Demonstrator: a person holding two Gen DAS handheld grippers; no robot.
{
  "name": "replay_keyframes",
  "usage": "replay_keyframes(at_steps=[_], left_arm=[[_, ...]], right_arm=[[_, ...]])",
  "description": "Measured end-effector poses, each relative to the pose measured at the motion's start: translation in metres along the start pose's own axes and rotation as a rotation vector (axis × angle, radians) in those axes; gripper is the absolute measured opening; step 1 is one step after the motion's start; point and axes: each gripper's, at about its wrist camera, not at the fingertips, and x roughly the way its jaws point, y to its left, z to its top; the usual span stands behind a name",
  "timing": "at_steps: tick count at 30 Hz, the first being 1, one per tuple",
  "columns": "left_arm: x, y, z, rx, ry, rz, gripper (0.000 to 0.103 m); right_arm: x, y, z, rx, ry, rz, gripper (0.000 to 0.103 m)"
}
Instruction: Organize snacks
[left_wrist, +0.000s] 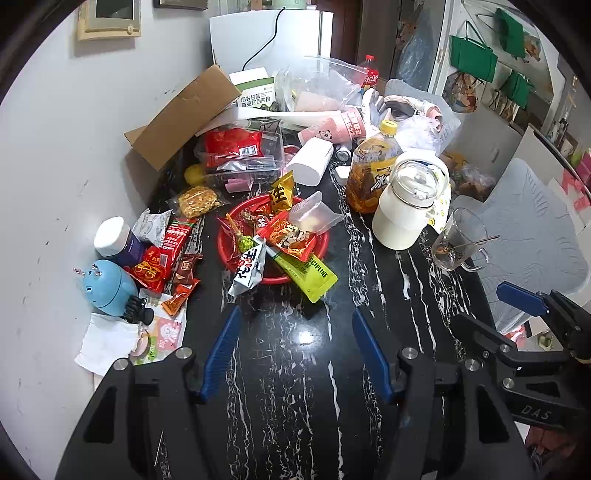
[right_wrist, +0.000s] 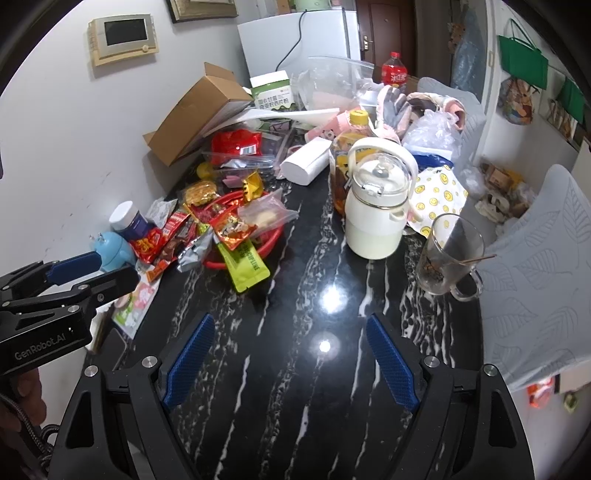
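Observation:
A red bowl (left_wrist: 322, 246) on the black marble table (left_wrist: 295, 369) holds several snack packets, among them a yellow-green pouch (left_wrist: 308, 271) and a silver packet (left_wrist: 250, 271) hanging over its rim. The bowl also shows in the right wrist view (right_wrist: 271, 240). More red snack packets (left_wrist: 162, 254) lie loose left of the bowl. My left gripper (left_wrist: 295, 321) is open and empty, just in front of the bowl. My right gripper (right_wrist: 291, 325) is open and empty over bare table, right of the bowl.
A white kettle (left_wrist: 406, 206), a tea bottle (left_wrist: 373, 166) and a glass mug (left_wrist: 458, 240) stand right of the bowl. A cardboard box (left_wrist: 184, 114), plastic bags and a clear container (left_wrist: 243, 158) crowd the back. A blue gadget (left_wrist: 107, 288) and a jar (left_wrist: 114, 236) sit by the wall.

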Motion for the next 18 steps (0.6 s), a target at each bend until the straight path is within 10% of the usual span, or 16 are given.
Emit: replay_keyframes(at_steps=[18], left_arm=[[-0.0006,0.0013,-0.0024,-0.005,0.003,0.001,0.061]], right_arm=[[-0.002,-0.0002,-0.0011,-0.005,0.0,-0.002,0.085]])
